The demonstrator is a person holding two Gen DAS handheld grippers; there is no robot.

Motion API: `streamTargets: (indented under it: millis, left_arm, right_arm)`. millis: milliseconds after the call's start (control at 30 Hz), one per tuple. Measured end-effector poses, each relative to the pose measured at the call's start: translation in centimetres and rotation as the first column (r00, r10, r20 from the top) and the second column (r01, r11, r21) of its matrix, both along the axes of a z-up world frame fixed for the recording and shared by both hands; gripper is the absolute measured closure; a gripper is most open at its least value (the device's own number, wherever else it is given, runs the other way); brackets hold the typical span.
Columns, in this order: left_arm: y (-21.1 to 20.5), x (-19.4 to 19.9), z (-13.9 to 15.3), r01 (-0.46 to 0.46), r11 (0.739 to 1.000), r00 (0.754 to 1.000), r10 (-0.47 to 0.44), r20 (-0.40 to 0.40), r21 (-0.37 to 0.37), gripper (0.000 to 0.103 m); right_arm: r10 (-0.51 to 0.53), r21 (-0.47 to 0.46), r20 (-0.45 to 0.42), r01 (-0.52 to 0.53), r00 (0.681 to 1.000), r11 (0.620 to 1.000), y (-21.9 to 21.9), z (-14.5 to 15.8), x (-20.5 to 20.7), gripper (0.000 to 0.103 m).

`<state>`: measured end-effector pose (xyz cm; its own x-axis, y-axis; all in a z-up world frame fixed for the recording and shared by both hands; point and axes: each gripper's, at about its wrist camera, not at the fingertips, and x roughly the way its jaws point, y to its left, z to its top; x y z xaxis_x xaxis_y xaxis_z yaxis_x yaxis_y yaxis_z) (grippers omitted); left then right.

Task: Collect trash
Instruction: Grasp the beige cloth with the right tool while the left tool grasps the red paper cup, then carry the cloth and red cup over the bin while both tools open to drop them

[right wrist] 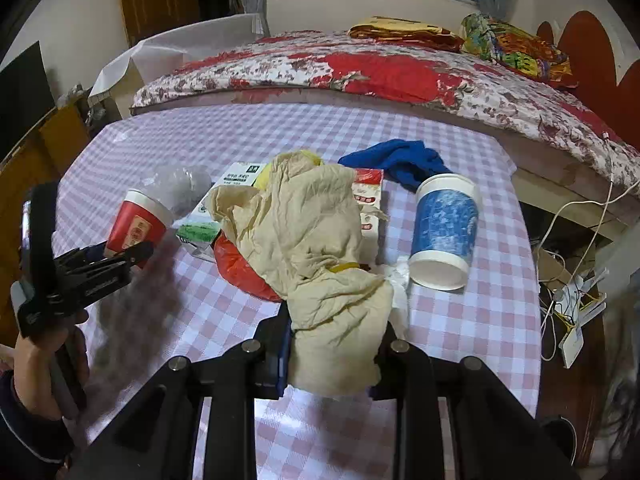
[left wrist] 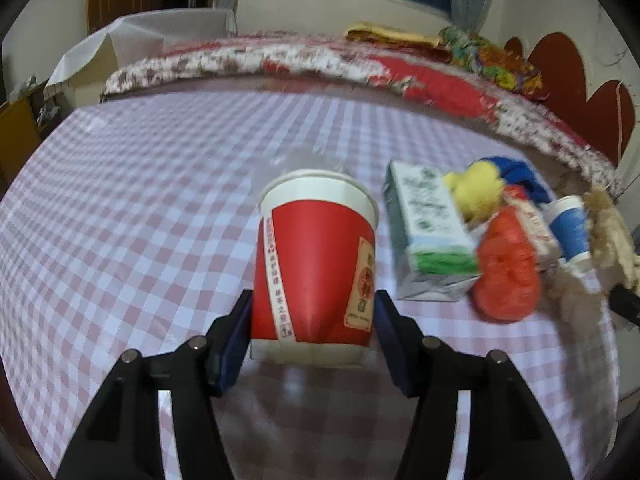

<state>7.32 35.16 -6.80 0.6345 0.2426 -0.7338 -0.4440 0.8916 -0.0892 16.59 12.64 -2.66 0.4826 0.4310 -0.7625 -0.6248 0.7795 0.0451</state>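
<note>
A: On the checkered table (left wrist: pixel 120 208), left gripper (left wrist: pixel 312 320) is clamped on the red paper cup (left wrist: pixel 316 256), a pad on each side near the base. Cup is tilted a bit; can't tell if it's off the cloth.

B: Right side?

A: Right gripper (right wrist: pixel 334 354) is clenched on a crumpled beige bag (right wrist: pixel 316 240). Bag stands up between the fingers and hides part of the pile behind it.

B: What's in the pile?

A: Green-and-white carton (left wrist: pixel 430 232) just beside the red cup, orange plastic bag (left wrist: pixel 506 268) touching the carton, yellow wad (left wrist: pixel 476 190), blue cloth (right wrist: pixel 400 160) further back, a red-and-white packet (right wrist: pixel 368 196). Clear crumpled plastic (right wrist: pixel 180 184) behind the red cup.

B: Other cup?

A: Blue paper cup (right wrist: pixel 444 228), on its side, mouth away from the camera, just right of the beige bag, white tissue (right wrist: pixel 398 280) at its base.

B: Background?

A: Bed with floral quilt (right wrist: pixel 380 68) past the table edge, cables (right wrist: pixel 572 292) hanging right.
</note>
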Motion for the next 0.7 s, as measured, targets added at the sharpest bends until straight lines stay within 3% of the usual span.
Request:
streamTargets:
  millis: [233, 433, 700]
  left_arm:
    - [-5.8, -0.5, 3.6, 0.119, 0.993, 0.99, -0.12, 0.073, 0.012, 0.043]
    - [-12.0, 1.2, 5.4, 0.249, 0.968, 0.963, -0.249, 0.099, 0.014, 0.043]
    - [-22.1, 4.6, 5.8, 0.445, 0.896, 0.892, -0.444, 0.087, 0.013, 0.043]
  right_arm:
    - [-0.059, 0.03, 0.023, 0.058, 0.998, 0.998, -4.3, 1.6, -0.2, 0.074]
    - [-0.17, 0.049, 0.036, 0.168, 0.985, 0.985, -11.0, 2.7, 0.4, 0.074]
    - [-0.356, 0.053, 0.05, 0.354, 0.933, 0.934, -22.4, 3.1, 1.0, 0.074]
